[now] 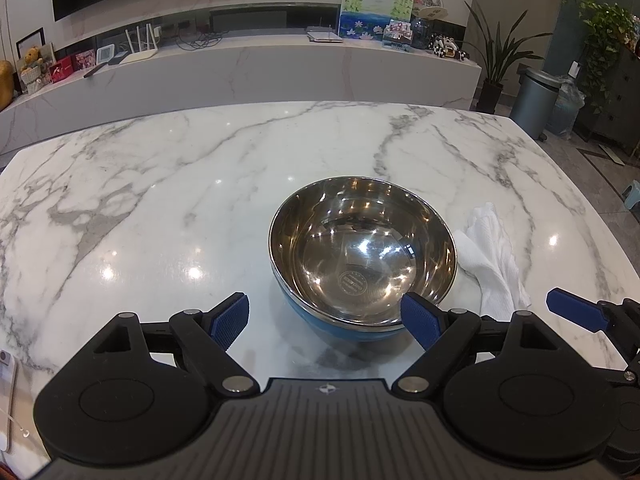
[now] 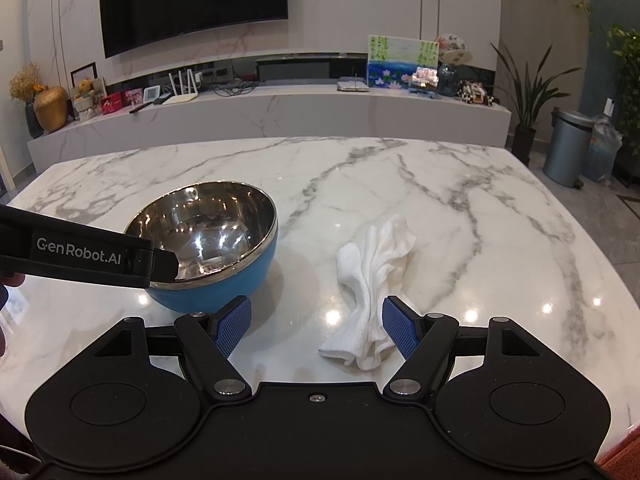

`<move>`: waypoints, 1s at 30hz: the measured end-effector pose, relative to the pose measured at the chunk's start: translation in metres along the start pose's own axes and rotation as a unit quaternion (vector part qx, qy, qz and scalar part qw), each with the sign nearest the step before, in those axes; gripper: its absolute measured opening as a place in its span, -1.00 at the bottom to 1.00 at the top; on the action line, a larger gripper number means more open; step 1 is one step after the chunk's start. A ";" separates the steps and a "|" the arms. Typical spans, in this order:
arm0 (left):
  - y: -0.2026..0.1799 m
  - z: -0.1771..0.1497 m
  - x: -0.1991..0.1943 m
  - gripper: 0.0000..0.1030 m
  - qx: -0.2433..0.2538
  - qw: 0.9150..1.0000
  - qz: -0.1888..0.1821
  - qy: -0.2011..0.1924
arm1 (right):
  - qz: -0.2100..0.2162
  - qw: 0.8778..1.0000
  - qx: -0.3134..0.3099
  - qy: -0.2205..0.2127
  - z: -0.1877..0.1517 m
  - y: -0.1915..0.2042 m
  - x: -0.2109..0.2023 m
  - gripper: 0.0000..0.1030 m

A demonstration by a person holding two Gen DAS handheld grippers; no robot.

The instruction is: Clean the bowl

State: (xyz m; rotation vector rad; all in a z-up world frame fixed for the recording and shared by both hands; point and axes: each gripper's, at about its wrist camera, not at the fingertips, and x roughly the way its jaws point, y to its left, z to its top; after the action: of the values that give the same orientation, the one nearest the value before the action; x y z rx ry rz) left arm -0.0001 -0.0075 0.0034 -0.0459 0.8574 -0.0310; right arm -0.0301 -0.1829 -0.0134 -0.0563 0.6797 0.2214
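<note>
A bowl with a shiny steel inside and blue outside sits upright on the marble table. My left gripper is open just in front of the bowl, its right finger at the near rim. A crumpled white cloth lies to the bowl's right. In the right wrist view the bowl is at the left and the cloth lies ahead. My right gripper is open, its right finger beside the cloth's near end. The left gripper's black body covers the bowl's left rim.
A phone lies at the table's near left edge. Beyond the table runs a marble TV console with small items, a router and a painting. A grey bin and potted plants stand on the floor at the right.
</note>
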 end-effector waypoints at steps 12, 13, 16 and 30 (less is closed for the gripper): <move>0.002 0.001 0.001 0.61 0.000 1.000 -0.002 0.005 | 0.000 1.000 0.000 0.003 0.001 0.000 0.001 0.37; 0.002 0.001 0.001 0.61 0.001 1.000 -0.002 0.005 | 0.000 1.000 -0.001 0.003 0.001 0.000 0.001 0.37; 0.004 0.002 0.002 0.61 0.000 1.000 -0.002 0.006 | 0.000 1.000 -0.001 0.004 0.001 0.000 0.001 0.37; 0.008 0.004 0.004 0.61 -0.005 1.000 -0.004 0.010 | 0.002 1.000 0.001 0.009 0.002 0.000 0.005 0.37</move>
State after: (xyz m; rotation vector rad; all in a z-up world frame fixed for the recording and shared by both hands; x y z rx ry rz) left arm 0.0053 0.0000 0.0024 -0.0588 0.8781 -0.0345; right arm -0.0251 -0.1814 -0.0156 -0.0547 0.6989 0.2241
